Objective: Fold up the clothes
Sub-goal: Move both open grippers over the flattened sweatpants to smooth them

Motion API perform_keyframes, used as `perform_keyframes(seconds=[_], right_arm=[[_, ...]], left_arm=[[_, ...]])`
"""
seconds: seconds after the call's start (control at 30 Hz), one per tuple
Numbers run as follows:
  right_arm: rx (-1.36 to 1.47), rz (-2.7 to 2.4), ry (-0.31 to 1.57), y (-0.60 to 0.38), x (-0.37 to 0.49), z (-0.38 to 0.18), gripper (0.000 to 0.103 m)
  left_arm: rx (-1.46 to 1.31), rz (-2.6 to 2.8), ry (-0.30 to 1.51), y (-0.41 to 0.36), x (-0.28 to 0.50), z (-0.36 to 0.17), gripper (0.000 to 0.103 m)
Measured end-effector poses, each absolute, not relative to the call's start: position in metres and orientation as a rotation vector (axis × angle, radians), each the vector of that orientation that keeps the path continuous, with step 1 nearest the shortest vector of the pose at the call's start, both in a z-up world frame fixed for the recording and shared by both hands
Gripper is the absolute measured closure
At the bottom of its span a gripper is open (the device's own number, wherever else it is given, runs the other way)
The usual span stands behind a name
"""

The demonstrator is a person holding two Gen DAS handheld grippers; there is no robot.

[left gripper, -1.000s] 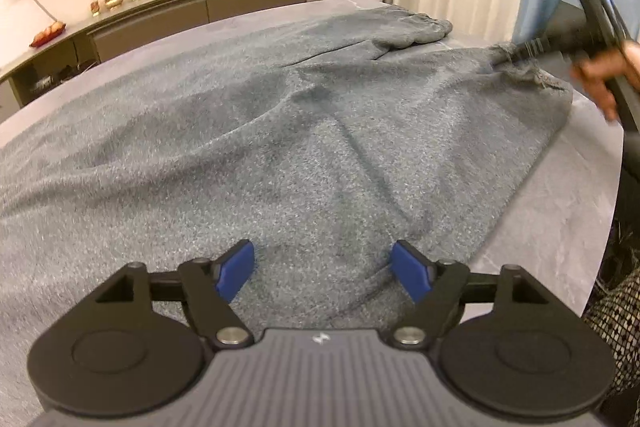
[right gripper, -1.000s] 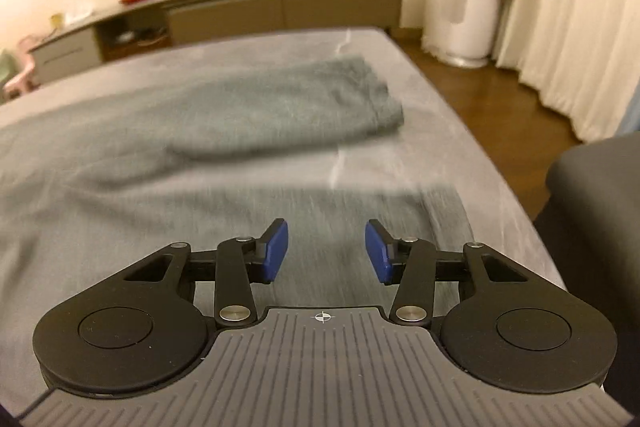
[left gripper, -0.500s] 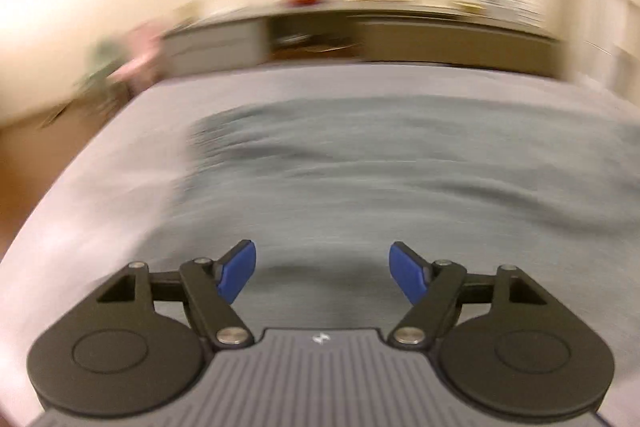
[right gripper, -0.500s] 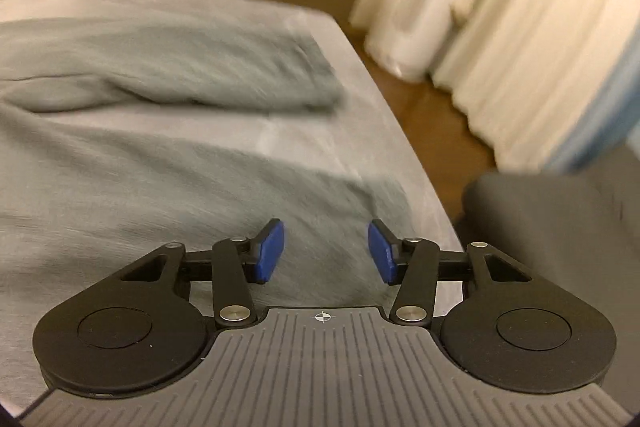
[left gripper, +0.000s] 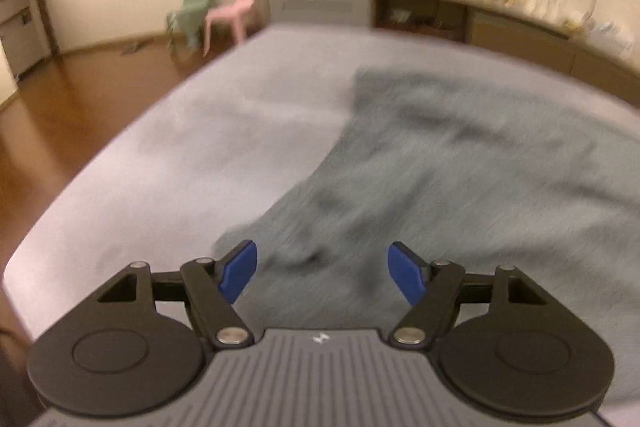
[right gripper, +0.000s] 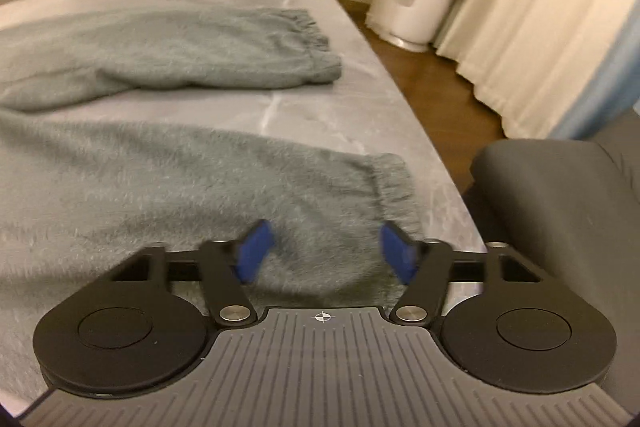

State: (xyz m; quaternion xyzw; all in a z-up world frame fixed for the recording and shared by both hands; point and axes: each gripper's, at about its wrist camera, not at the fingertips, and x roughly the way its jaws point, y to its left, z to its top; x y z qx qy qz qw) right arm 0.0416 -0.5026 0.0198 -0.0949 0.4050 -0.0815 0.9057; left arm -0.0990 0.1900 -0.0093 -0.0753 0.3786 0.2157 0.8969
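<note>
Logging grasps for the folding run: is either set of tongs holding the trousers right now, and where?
Nothing is held. Left tongs and right tongs are both open over the grey trousers.

Left gripper (left gripper: 322,277): jaws spread wide, blue pads well apart, nothing between them, tilted downward.
Right gripper (right gripper: 328,253): jaws spread wide, blue pads apart, nothing clamped, angled downward.

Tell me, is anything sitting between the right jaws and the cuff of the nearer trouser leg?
Nothing visible. The right gripper is open just above the nearer leg's cuff of the grey trousers, with only fabric and bare table ahead. The far leg lies apart, farther back.
</note>
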Motion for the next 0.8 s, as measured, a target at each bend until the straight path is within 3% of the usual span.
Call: perform_keyframes(seconds=[0.1,0.33,0.47,0.5,0.63,0.8], right_arm=[[-0.143,-0.029,0.784,-0.467,0.04,0.036,0.042],[-0.239,0.295,0.786,-0.353,0.049,0.035,0.034],[-0.355,0.37,0.889,-0.326,0.063,0.015,0.03],[-0.361,0.37,0.896,-0.329,0.067,0.013,0.026],[-0.296,0.307,0.876,-0.347,0.078,0.021,0.028],[-0.087,0.241,0.824,-0.356,0.1,0.04,0.024]], left_arm=[[-0.17,0.366,0.742,0.168,-0.08,0.0,0.029],[-0.157,0.124,0.881,0.111,0.005,-0.023,0.028],[-0.055,0.044,0.953,0.098,0.032,-0.032,0.02],[-0.048,0.032,0.955,0.103,0.037,-0.029,0.021],[-0.233,0.06,0.818,0.161,0.043,-0.004,0.021],[-0.427,0.238,0.759,0.27,0.073,0.011,0.021]])
